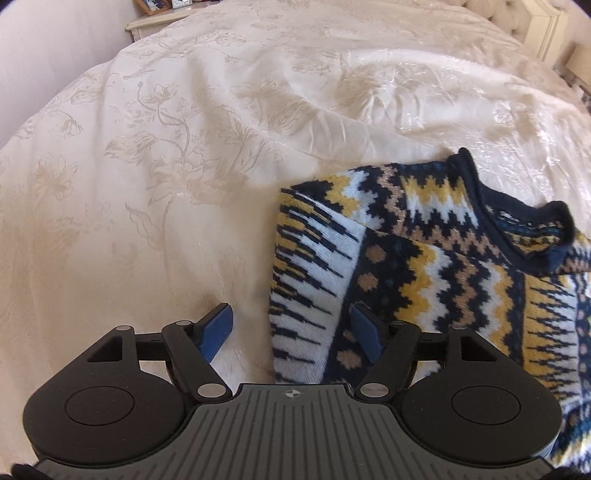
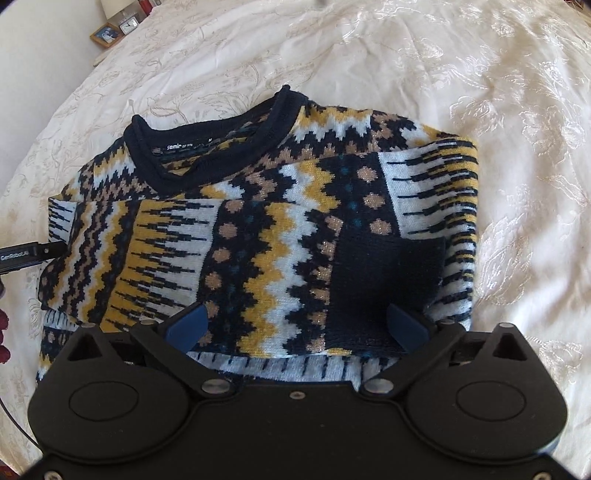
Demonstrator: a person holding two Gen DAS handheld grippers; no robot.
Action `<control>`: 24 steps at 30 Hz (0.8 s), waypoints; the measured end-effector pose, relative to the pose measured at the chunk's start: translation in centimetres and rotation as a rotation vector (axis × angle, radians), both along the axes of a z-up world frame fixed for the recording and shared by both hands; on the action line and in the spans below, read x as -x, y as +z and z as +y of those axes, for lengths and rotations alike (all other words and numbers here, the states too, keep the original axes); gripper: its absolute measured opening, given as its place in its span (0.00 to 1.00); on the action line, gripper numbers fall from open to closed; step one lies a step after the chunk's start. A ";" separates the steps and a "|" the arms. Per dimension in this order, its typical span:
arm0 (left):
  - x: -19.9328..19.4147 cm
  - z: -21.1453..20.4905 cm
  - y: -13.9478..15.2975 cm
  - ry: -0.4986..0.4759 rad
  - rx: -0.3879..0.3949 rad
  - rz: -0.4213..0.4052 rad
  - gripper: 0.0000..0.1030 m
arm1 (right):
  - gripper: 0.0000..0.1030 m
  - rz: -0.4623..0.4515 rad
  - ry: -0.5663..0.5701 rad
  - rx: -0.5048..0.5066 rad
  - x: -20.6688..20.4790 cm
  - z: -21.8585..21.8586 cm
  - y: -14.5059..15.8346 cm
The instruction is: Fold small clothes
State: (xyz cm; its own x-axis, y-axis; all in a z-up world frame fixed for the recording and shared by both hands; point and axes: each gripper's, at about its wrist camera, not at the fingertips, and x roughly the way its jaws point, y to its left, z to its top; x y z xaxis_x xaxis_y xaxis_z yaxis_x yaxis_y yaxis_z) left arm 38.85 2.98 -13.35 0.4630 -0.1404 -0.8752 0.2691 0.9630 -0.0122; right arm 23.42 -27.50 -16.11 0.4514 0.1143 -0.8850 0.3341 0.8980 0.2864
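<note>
A knitted sweater (image 2: 280,221) in navy, yellow, white and tan zigzags lies on the bed with both sleeves folded across its front and the navy collar (image 2: 207,147) at the far side. My right gripper (image 2: 295,325) hovers open over its near hem, blue fingertips spread wide with nothing between them. In the left wrist view the same sweater (image 1: 424,266) fills the right half. My left gripper (image 1: 291,328) is open at the sweater's left edge: one blue fingertip (image 1: 218,328) is over the bedspread, the other over the knit. The left gripper's body (image 2: 26,254) pokes in at the right view's left edge.
A cream floral bedspread (image 1: 166,166) covers the bed all around the sweater. A nightstand (image 1: 155,22) stands at the far left corner, with a picture frame (image 2: 107,33) and a small clock (image 2: 129,24). A tufted headboard (image 1: 517,14) sits at the far right.
</note>
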 end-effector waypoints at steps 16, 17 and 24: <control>13.6 4.3 1.2 -0.090 -0.039 0.061 0.75 | 0.99 0.049 -0.008 0.002 9.2 4.5 1.5; 14.1 4.4 0.9 -0.098 -0.045 0.072 0.75 | 0.99 0.060 -0.010 0.000 10.0 4.9 1.4; 17.4 5.7 -0.8 -0.138 -0.055 0.136 0.75 | 0.99 0.123 -0.042 -0.001 14.2 7.3 0.5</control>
State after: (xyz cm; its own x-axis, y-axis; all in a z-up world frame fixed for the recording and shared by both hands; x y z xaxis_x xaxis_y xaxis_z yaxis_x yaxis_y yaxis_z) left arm 21.44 8.67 -14.12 0.3200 -0.1445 -0.9363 0.3985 0.9171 -0.0053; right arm 9.22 -20.23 -15.61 0.3435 0.0985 -0.9340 0.4046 0.8819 0.2419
